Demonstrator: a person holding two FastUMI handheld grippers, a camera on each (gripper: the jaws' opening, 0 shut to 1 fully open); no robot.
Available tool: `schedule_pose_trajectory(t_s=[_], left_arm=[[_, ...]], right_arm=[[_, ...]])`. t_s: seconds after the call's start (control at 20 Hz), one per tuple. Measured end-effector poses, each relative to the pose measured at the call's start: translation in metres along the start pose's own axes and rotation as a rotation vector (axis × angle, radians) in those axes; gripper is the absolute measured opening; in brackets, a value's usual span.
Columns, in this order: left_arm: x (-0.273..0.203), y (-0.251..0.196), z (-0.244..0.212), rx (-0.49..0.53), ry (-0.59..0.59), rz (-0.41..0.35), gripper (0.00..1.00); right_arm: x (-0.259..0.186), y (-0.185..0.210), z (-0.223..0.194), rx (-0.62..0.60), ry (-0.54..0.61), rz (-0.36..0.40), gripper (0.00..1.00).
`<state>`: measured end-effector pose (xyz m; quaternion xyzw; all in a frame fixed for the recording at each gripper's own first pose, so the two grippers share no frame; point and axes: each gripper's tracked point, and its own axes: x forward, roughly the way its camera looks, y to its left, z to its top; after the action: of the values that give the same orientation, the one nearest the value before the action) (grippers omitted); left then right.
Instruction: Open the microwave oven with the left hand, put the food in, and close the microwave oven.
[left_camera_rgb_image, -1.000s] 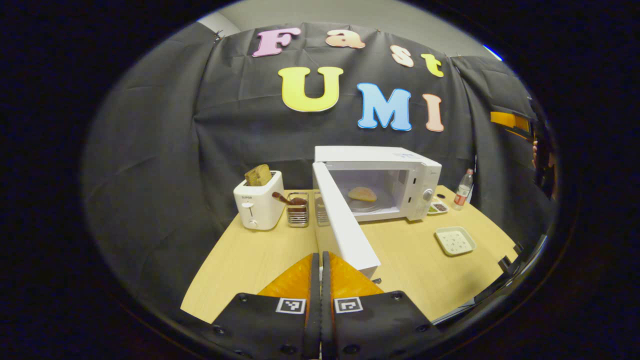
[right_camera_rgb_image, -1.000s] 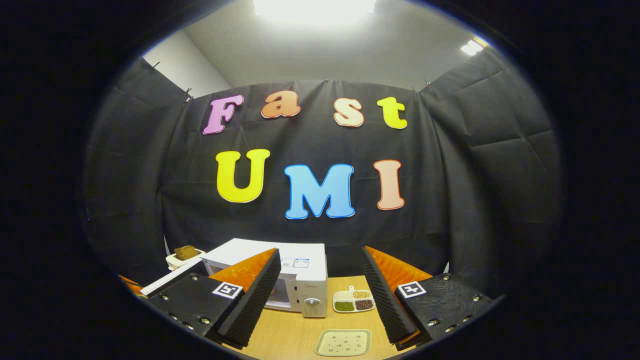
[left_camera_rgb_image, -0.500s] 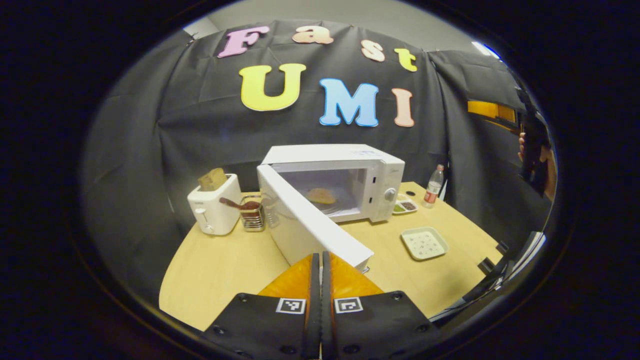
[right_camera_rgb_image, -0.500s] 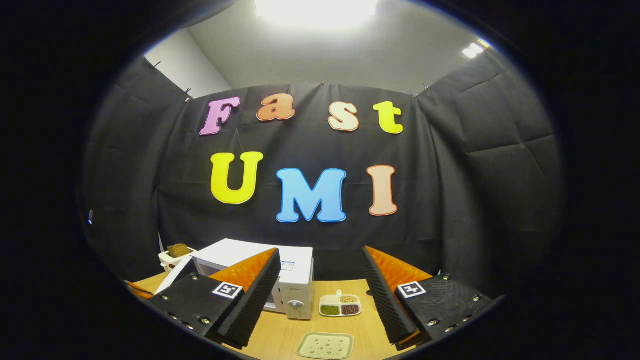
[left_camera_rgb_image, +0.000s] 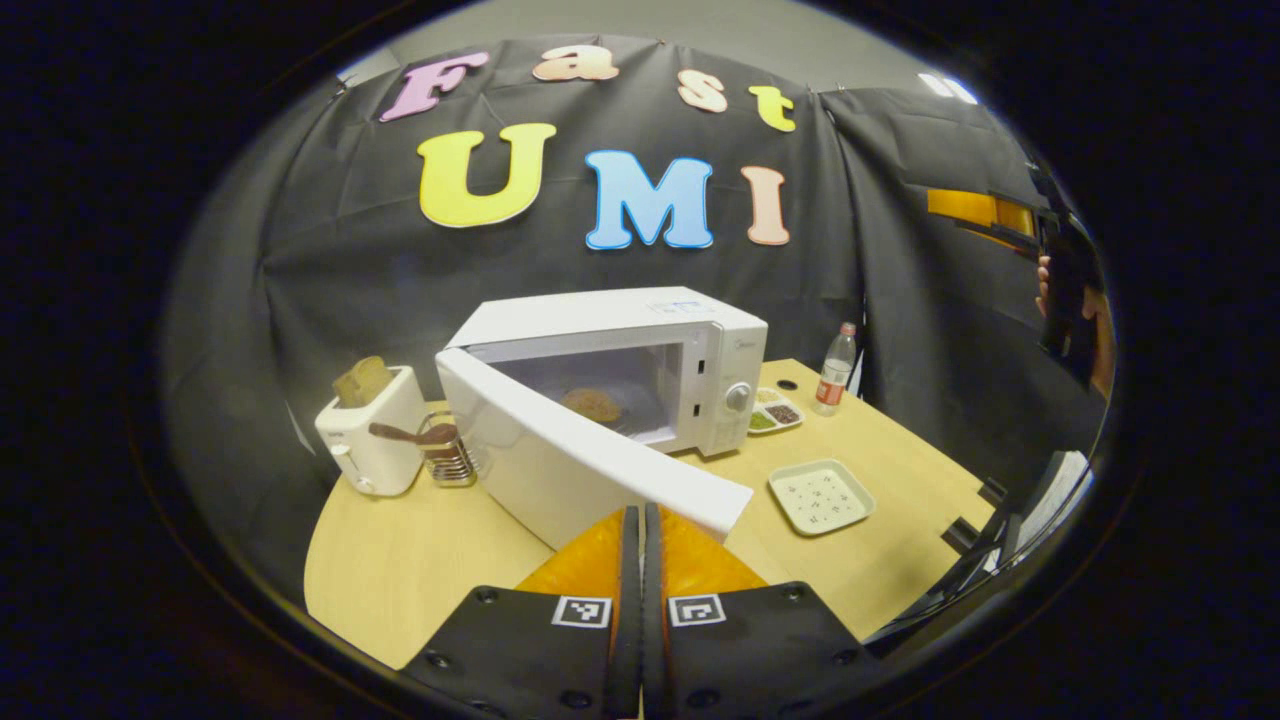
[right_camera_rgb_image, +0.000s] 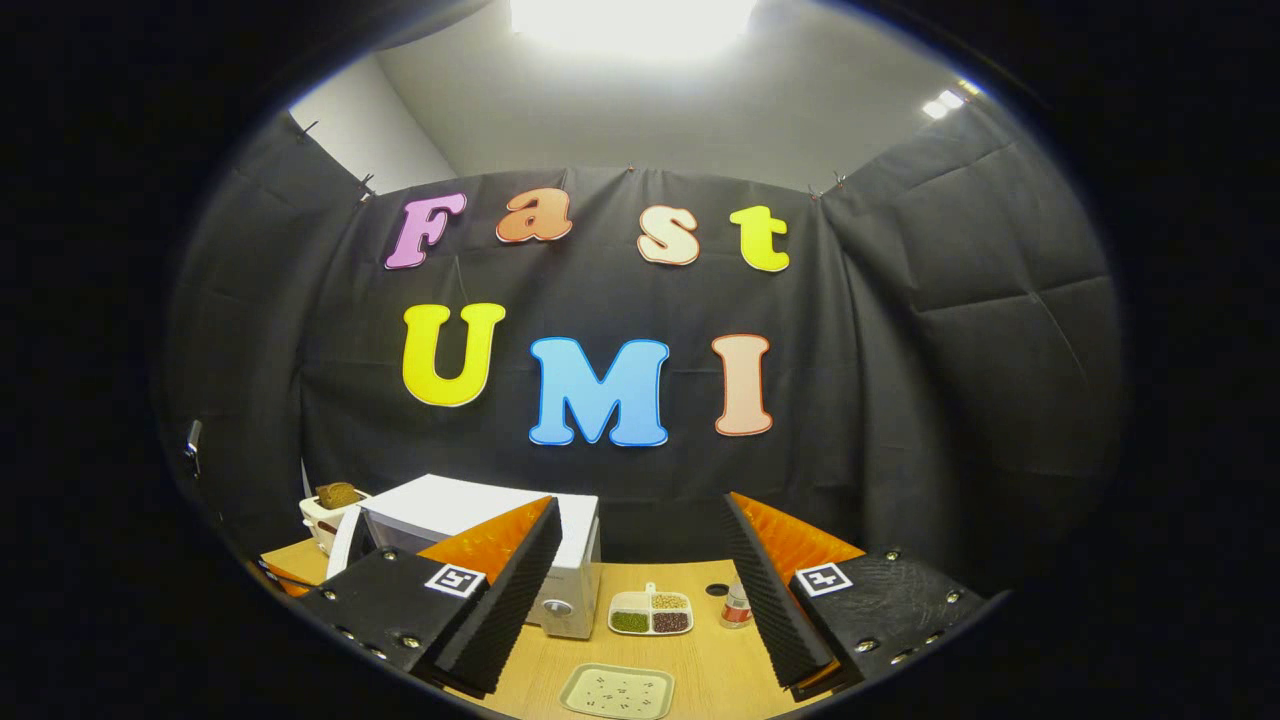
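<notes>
Microwave door (left_camera_rgb_image: 590, 460) swung further toward shut than a second ago, now roughly half closed, free edge just beyond left gripper (left_camera_rgb_image: 634, 560), fingers clenched together, nothing between them, apparently pushing. Food (left_camera_rgb_image: 592, 404) already inside microwave oven (left_camera_rgb_image: 640, 340) on its plate, so closing is likely the last step. Right gripper (right_camera_rgb_image: 640, 580) fingers spread wide, empty, above counter (right_camera_rgb_image: 700, 665). Left gripper view shows the cavity and food; right gripper view has the seed dish (right_camera_rgb_image: 650, 614) and tray (right_camera_rgb_image: 617, 691).
</notes>
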<state>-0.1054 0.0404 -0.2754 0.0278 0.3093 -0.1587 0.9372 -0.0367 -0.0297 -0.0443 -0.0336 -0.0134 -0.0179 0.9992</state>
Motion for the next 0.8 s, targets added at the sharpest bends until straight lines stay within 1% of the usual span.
schedule_pose_trajectory(t_s=[0.2, 0.5, 0.65, 0.8], left_arm=[[0.022, -0.009, 0.013, 0.013, -0.005, -0.034, 0.07], [0.060, -0.029, 0.033, 0.067, -0.019, -0.090, 0.07], [0.078, -0.035, 0.042, 0.066, -0.024, -0.107, 0.07], [0.095, -0.042, 0.049, 0.040, -0.031, -0.112, 0.07]], right_arm=[[0.002, -0.009, 0.000, 0.000, 0.001, -0.013, 0.97], [0.008, -0.020, 0.002, -0.008, 0.000, -0.036, 0.97], [0.011, -0.027, -0.001, -0.003, 0.008, -0.050, 0.97], [0.017, -0.034, 0.000, -0.005, 0.008, -0.063, 0.97]])
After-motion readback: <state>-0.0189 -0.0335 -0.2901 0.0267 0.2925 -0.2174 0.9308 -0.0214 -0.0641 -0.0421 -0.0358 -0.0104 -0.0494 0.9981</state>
